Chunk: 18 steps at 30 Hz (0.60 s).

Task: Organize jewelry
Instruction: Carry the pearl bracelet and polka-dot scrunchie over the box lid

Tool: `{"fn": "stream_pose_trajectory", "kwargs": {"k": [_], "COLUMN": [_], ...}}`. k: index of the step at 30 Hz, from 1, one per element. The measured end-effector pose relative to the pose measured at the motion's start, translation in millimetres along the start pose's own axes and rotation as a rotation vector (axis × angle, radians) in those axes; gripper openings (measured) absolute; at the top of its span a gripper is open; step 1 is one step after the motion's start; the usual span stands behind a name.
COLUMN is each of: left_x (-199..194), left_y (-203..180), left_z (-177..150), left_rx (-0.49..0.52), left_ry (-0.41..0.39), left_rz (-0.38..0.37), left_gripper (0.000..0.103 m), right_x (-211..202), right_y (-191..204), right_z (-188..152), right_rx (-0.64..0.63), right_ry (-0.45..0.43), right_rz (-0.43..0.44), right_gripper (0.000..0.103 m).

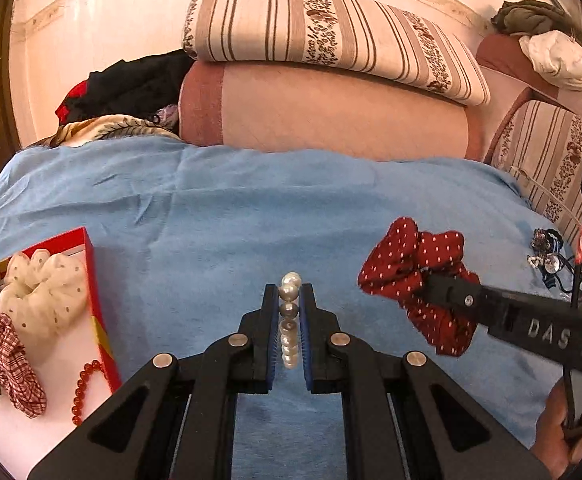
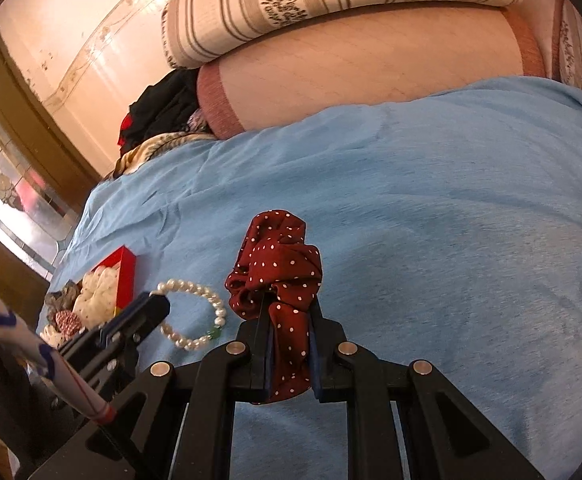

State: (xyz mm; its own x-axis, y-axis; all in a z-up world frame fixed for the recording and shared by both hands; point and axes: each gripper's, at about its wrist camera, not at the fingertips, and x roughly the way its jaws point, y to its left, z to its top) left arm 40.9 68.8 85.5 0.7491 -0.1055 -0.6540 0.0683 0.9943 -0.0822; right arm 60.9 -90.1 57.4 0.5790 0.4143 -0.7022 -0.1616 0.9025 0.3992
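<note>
My left tool (image 1: 290, 300) clamps the pearl bracelet (image 1: 290, 320); my right tool (image 2: 290, 312) grips the red dotted scrunchie (image 2: 277, 276). Left of both, the red box (image 1: 95, 300) already holds scrunchies and beads; trinkets (image 1: 547, 252) beyond my right tool remain.

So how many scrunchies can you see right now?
3, maybe more: a red dotted scrunchie in the right gripper, plus a cream scrunchie and a checked scrunchie in the red box. Others there may be partly hidden.
</note>
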Motion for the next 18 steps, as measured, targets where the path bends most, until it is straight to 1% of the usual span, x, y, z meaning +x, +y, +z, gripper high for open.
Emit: {"fn": "stream_pose_trajectory", "kwargs": {"k": [5,18], "left_x": [-0.9,-5.5], "left_y": [0.8,0.6], "left_z": [-1.2,-0.8], "left_rx": [0.000,0.009], "left_ry": [-0.004,-0.023], "left_rz": [0.017,0.039], "left_gripper": [0.009,0.010], "right_x": [1.8,2.7], "right_y": [7.0,6.1], "right_z": [-2.6,-0.8], "right_rx": [-0.024,-0.025], "right_ry": [0.002,-0.009], "right_rz": [-0.006,-0.027], "right_gripper": [0.015,0.015]}}
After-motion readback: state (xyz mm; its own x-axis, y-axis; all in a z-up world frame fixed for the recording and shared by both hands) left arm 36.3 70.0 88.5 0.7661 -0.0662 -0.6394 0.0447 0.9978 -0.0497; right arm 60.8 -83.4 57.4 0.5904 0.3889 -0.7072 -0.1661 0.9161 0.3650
